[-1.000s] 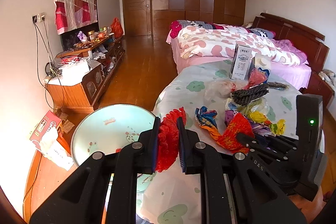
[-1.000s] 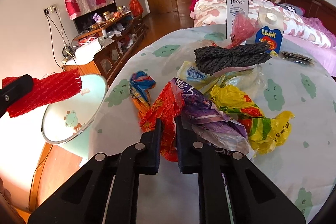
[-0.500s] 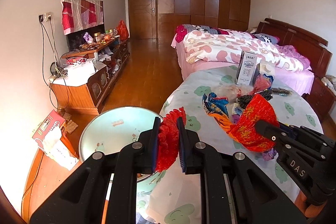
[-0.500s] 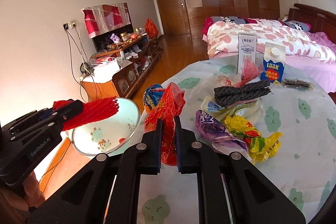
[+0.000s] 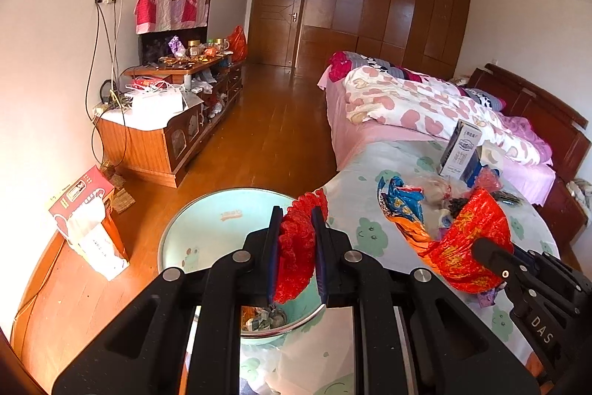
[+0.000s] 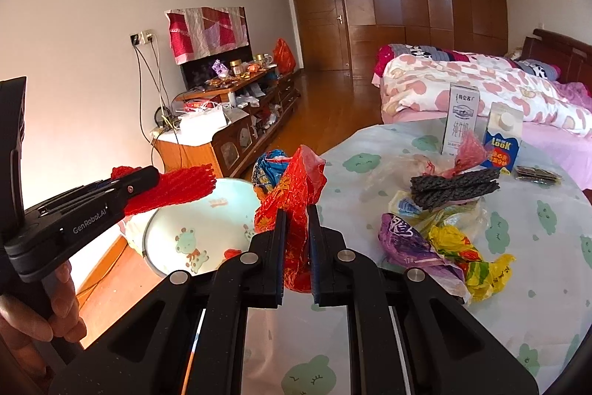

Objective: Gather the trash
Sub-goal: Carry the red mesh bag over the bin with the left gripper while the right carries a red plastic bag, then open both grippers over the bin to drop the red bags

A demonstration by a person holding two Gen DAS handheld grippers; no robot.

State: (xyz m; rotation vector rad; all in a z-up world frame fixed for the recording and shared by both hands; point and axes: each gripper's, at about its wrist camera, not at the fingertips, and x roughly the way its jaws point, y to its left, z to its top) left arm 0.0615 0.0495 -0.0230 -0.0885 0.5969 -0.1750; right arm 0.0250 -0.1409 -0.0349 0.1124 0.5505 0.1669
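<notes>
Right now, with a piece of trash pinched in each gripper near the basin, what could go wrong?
1. The left gripper pinches the red foam net sleeve at one end only; it may slip out short of the pale green round basin.
2. The crinkled red plastic bag in the right gripper trails a blue wrapper, which could fall on the wooden floor.
3. The grippers are converging and may collide.

Bright red foam netting [image 5: 296, 247] shows at centre, ribbed all over. At four o'clock, a red wrapper [image 5: 470, 243] printed in gold and orange. The basin [image 5: 207, 228] at nine o'clock is pale mint with a little green frog cartoon. The tablecloth [image 6: 547, 206] is white-blue, dotted with green smiling clouds. At three o'clock on it, a yellow bag [image 6: 477, 261] streaked green and red beside a purple wrapper [image 6: 403, 239].
</notes>
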